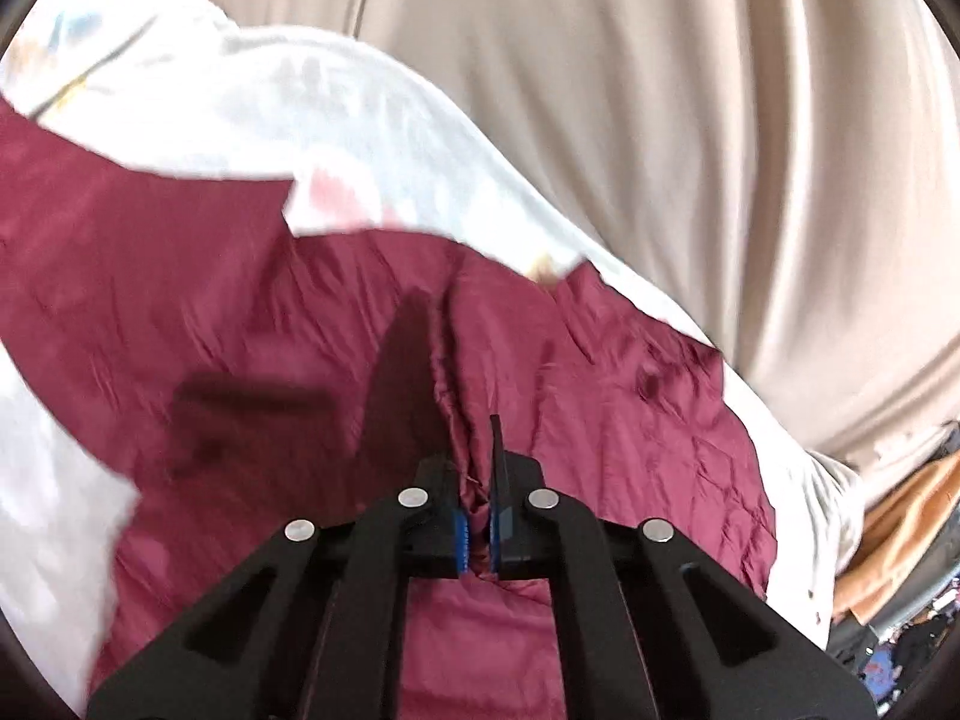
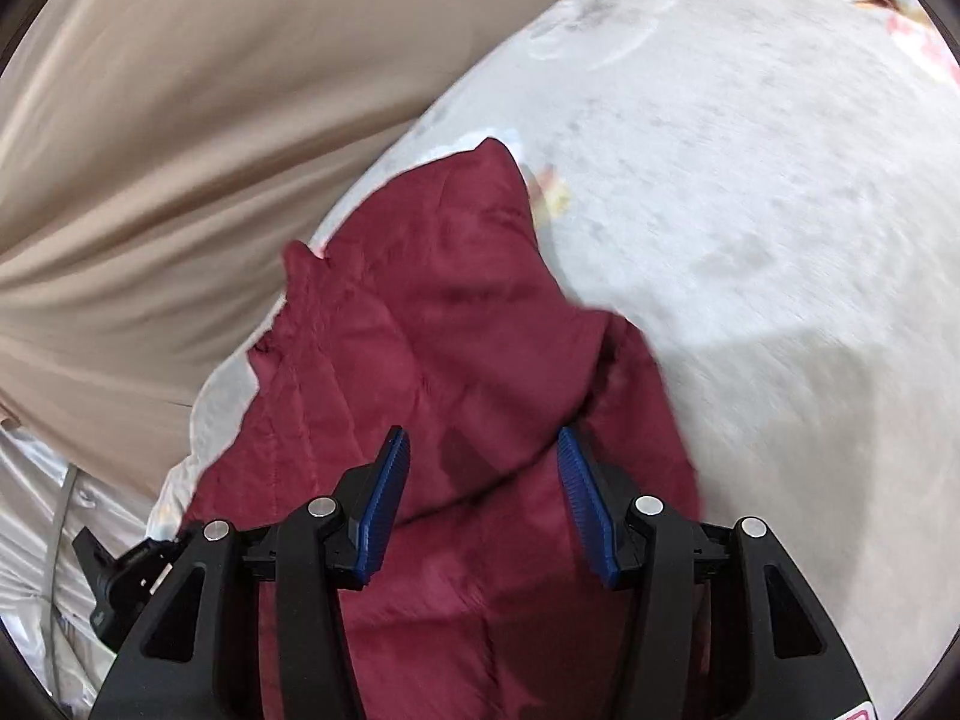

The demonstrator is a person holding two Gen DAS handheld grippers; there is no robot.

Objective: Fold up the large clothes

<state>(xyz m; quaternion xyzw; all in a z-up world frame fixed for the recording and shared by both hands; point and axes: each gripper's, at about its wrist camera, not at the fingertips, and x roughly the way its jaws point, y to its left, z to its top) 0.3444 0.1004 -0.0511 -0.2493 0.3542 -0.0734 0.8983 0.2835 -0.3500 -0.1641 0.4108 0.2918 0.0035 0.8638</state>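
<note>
A maroon quilted garment lies spread on a white patterned bed sheet. My left gripper is shut on a bunched fold of the maroon garment, pinched between its blue pads. In the right wrist view the same garment lies in layered folds on the sheet. My right gripper is open just above the garment, its blue pads wide apart with nothing between them.
A beige curtain hangs behind the bed and also fills the upper left of the right wrist view. Orange-brown items sit at the far right beyond the bed edge. A black clamp sits at lower left.
</note>
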